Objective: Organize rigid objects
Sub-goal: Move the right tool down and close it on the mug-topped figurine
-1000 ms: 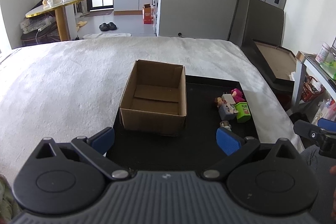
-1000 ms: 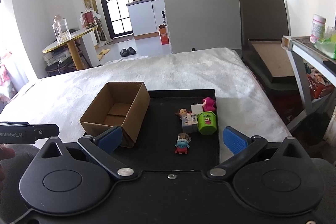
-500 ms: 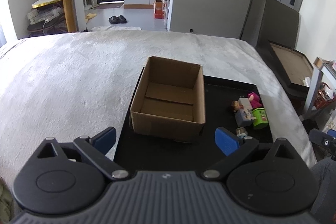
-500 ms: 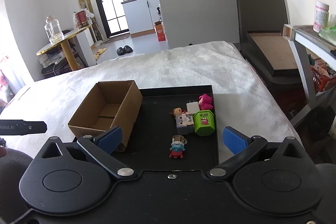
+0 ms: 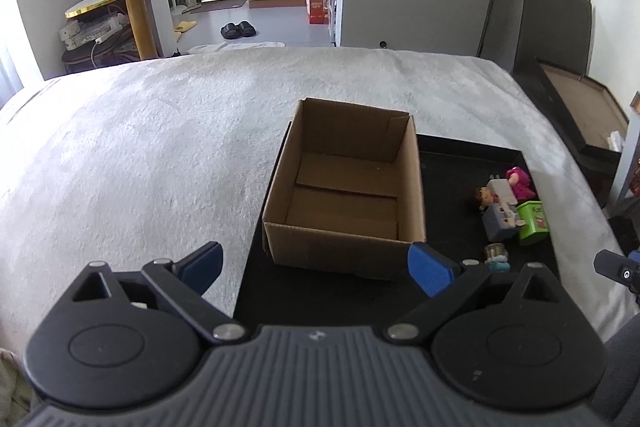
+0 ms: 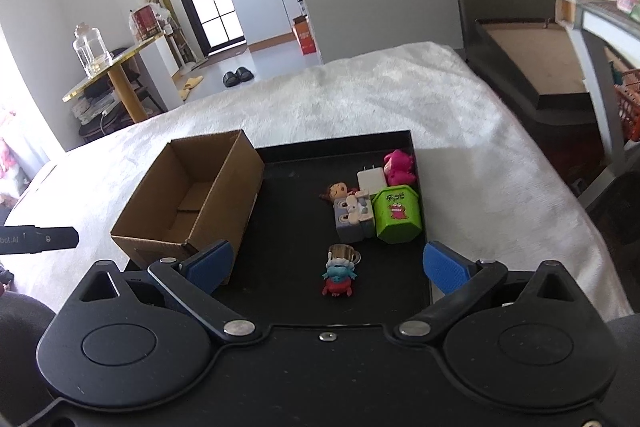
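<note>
Toys clustered at the right side of a black tray (image 6: 424, 291) on a white-blanketed bed (image 5: 140, 155): pink plush (image 6: 398, 163), white charger (image 6: 371, 179), doll (image 6: 340, 191), grey block figure (image 6: 354, 221), green box (image 6: 397, 213), and nearer, apart, a small red-and-blue figure (image 6: 339, 273). Cardboard box (image 5: 344, 187) open and empty on the tray's left. Left gripper (image 5: 316, 265) before the box, jaws spread wide, holding nothing. Right gripper (image 6: 328, 265) above the small figure, jaws likewise wide, holding nothing.

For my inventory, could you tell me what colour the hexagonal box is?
Green hexagonal box, clearest from the right wrist.
</note>
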Motion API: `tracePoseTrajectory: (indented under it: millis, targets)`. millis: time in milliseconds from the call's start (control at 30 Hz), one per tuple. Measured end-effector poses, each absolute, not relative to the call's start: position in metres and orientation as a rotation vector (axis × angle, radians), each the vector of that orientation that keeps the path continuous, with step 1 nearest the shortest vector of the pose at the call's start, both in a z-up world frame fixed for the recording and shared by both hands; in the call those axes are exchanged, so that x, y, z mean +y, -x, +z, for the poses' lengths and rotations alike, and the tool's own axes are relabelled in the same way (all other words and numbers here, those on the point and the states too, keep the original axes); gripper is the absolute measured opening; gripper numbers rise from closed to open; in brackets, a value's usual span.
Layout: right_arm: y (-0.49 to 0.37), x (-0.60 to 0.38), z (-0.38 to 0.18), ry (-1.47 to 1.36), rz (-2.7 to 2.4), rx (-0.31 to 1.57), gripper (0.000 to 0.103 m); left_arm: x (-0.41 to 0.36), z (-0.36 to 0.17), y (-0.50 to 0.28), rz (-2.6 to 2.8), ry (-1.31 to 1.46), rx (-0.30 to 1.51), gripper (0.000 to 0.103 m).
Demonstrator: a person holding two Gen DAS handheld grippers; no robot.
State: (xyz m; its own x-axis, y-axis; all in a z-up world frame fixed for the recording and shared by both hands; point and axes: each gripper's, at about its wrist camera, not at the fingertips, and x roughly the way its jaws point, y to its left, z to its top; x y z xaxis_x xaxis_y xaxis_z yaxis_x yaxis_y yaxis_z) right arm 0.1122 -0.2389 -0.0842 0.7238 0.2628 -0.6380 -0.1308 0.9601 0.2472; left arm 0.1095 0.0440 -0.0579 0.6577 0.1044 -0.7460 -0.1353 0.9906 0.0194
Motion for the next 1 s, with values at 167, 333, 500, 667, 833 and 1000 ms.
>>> tracePoseTrajectory:
  millis: [167, 333, 500, 667, 833, 1000]
  targets:
    - [-0.131, -0.239, -0.101, -0.223, 0.241, 0.78, 0.097, 0.044, -0.065, -0.127, 0.153, 0.012, 0.857, 0.091]
    - [-0.148, -0.236, -0.118, -0.25, 0.269, 0.814, 0.095, 0.052, -0.076, -0.147, 0.186, 0.005, 0.884, 0.082]
    - [-0.166, -0.23, -0.137, -0.247, 0.309, 0.827, 0.091, 0.059, -0.089, -0.163, 0.221, -0.015, 0.89, 0.075]
    - [-0.183, -0.23, -0.156, -0.276, 0.325, 0.864, 0.089, 0.065, -0.103, -0.178, 0.234, 0.005, 0.937, 0.062]
    - [-0.191, -0.228, -0.167, -0.246, 0.342, 0.872, 0.082, 0.073, -0.117, -0.191, 0.269, 0.049, 0.99, 0.055]
    - [-0.205, -0.225, -0.183, -0.227, 0.343, 0.928, 0.065, 0.075, -0.125, -0.199, 0.303, 0.055, 0.999, 0.047]
